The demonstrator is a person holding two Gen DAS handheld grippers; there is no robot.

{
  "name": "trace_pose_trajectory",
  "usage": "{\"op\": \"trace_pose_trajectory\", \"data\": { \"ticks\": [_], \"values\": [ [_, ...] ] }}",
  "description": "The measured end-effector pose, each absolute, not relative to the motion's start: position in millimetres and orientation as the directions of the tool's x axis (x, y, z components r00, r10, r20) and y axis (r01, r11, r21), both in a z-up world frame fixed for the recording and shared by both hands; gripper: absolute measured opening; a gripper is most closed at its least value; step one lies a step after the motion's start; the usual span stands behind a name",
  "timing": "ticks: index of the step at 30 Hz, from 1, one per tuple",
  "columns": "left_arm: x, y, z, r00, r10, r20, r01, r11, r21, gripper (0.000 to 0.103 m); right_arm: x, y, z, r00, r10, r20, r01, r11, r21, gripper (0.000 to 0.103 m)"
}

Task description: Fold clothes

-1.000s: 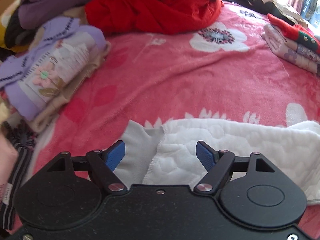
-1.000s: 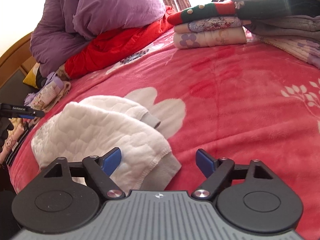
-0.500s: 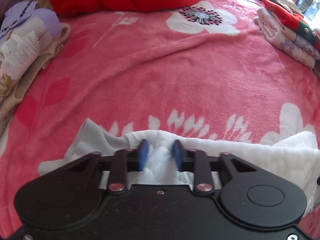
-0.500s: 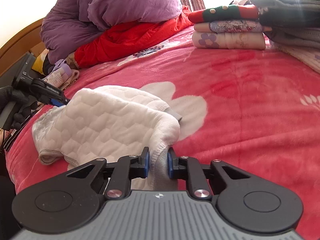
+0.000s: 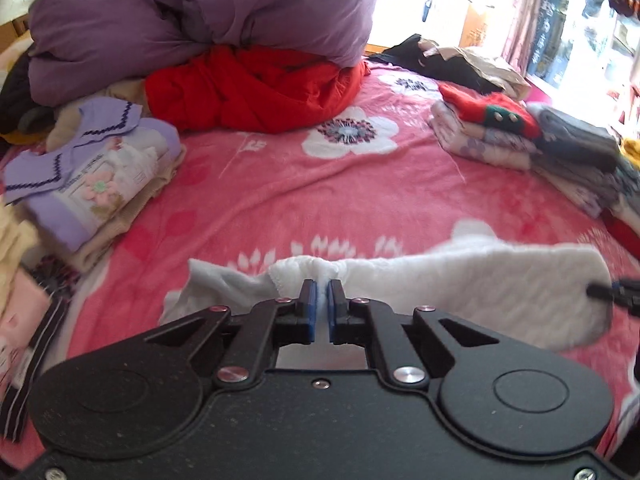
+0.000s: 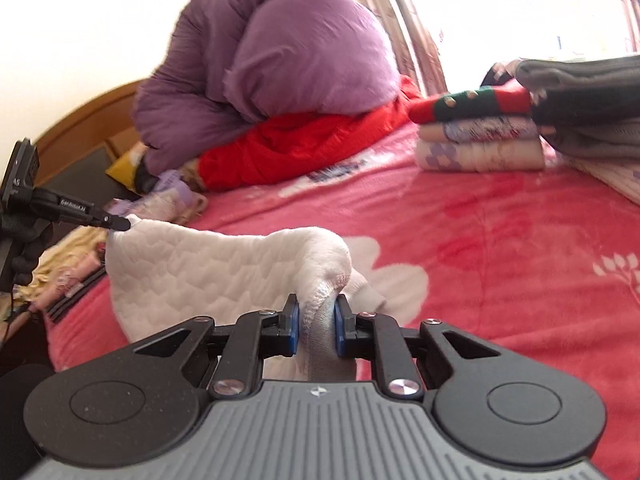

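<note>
Left wrist view: bed (image 5: 320, 200) with pink floral blanket is the work surface. Purple duvet (image 5: 200, 20) and red garment (image 5: 256, 88) sit piled at the far end, folded stacks (image 5: 500, 136) to the right, so the middle stays free for folding. White quilted garment (image 5: 460, 284) hangs stretched just above the blanket near the front edge, long axis running left-right between the tools, probably to pull it flat before a fold. Left tool (image 5: 320, 306) is pinched tight on one end's hem; right tool (image 6: 317, 326) clamps the bunched grey-cuffed end.
</note>
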State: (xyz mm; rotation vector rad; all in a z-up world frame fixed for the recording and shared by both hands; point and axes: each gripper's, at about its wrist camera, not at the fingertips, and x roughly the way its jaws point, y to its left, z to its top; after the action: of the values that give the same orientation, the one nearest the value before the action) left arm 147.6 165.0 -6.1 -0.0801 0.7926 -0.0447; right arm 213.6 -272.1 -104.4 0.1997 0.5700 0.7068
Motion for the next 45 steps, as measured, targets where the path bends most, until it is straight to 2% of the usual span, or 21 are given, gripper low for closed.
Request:
{"op": "trace_pose_trajectory", "data": {
  "ticks": [8,10,11,12,14,15,17,20,22,23,25,29,34,38,39,40,41,42,43,44,45],
  "values": [
    [69,171,-39,0.599,-0.061,-0.798,-0.009,0.997,-0.083,0.004,185,-288,-96,0.463,0.770,-0.438,-0.712,0.618,0.333,0.020],
    [60,172,-45,0.560,-0.065,-0.826,-0.005,0.997,-0.082,0.004,177,-287,-99,0.426,0.766,-0.481,-0.731,0.605,0.315,0.027],
    [58,173,-45,0.544,-0.059,-0.837,-0.015,0.997,-0.080,0.008,173,-287,-102,0.404,0.763,-0.505,-0.739,0.598,0.310,0.029],
    [55,175,-43,0.532,-0.059,-0.844,-0.019,0.996,-0.082,0.013,169,-288,-104,0.380,0.760,-0.528,-0.746,0.589,0.312,0.034],
    [48,179,-32,0.545,-0.062,-0.836,-0.021,0.996,-0.087,0.045,163,-295,-107,0.342,0.764,-0.547,-0.748,0.574,0.334,0.048],
    [43,181,-26,0.553,-0.069,-0.830,-0.019,0.995,-0.095,0.047,161,-300,-107,0.326,0.771,-0.546,-0.747,0.564,0.352,0.057],
    [41,185,-12,0.568,-0.086,-0.818,-0.005,0.994,-0.108,0.048,159,-317,-103,0.306,0.804,-0.509,-0.737,0.539,0.407,0.063],
    [44,185,2,0.596,-0.057,-0.801,-0.004,0.997,-0.074,0.049,161,-345,-97,0.281,0.858,-0.430,-0.715,0.486,0.502,0.078],
    [57,190,0,0.605,-0.033,-0.796,-0.044,0.996,-0.075,0.049,167,-356,-93,0.333,0.858,-0.390,-0.684,0.505,0.527,0.089],
    [66,192,-3,0.608,-0.019,-0.794,-0.068,0.995,-0.075,0.049,174,-357,-94,0.357,0.853,-0.382,-0.659,0.519,0.545,0.089],
    [87,200,-14,0.615,0.009,-0.789,-0.116,0.990,-0.079,0.049,189,-351,-97,0.397,0.836,-0.379,-0.612,0.549,0.569,0.089],
    [132,226,-43,0.609,0.056,-0.791,-0.230,0.967,-0.109,0.049,230,-328,-118,0.472,0.758,-0.451,-0.462,0.648,0.606,0.088],
    [174,264,-76,0.591,0.105,-0.800,-0.348,0.928,-0.136,0.049,278,-310,-161,0.493,0.765,-0.415,-0.268,0.587,0.764,0.084],
    [191,277,-93,0.577,0.077,-0.813,-0.377,0.908,-0.181,0.058,290,-285,-175,0.504,0.738,-0.448,-0.245,0.620,0.745,0.081],
    [194,277,-97,0.568,0.072,-0.820,-0.377,0.908,-0.182,0.058,291,-278,-173,0.504,0.740,-0.446,-0.260,0.622,0.738,0.079],
    [197,277,-101,0.558,0.066,-0.827,-0.377,0.908,-0.182,0.059,292,-272,-173,0.500,0.744,-0.443,-0.272,0.621,0.735,0.064],
    [201,277,-106,0.549,0.060,-0.834,-0.377,0.908,-0.183,0.058,294,-266,-175,0.490,0.750,-0.444,-0.276,0.617,0.737,0.054],
    [204,275,-109,0.541,0.058,-0.839,-0.368,0.913,-0.174,0.054,296,-260,-178,0.480,0.750,-0.454,-0.274,0.621,0.735,0.040],
    [206,267,-112,0.537,0.061,-0.842,-0.346,0.925,-0.154,0.032,297,-256,-180,0.475,0.749,-0.462,-0.274,0.625,0.731,0.032],
    [208,261,-113,0.538,0.064,-0.840,-0.324,0.936,-0.136,0.019,296,-253,-179,0.478,0.746,-0.463,-0.279,0.629,0.726,0.029],
    [209,256,-111,0.551,0.068,-0.832,-0.299,0.946,-0.121,0.012,296,-251,-178,0.481,0.744,-0.464,-0.284,0.633,0.720,0.023]
  ]
}}
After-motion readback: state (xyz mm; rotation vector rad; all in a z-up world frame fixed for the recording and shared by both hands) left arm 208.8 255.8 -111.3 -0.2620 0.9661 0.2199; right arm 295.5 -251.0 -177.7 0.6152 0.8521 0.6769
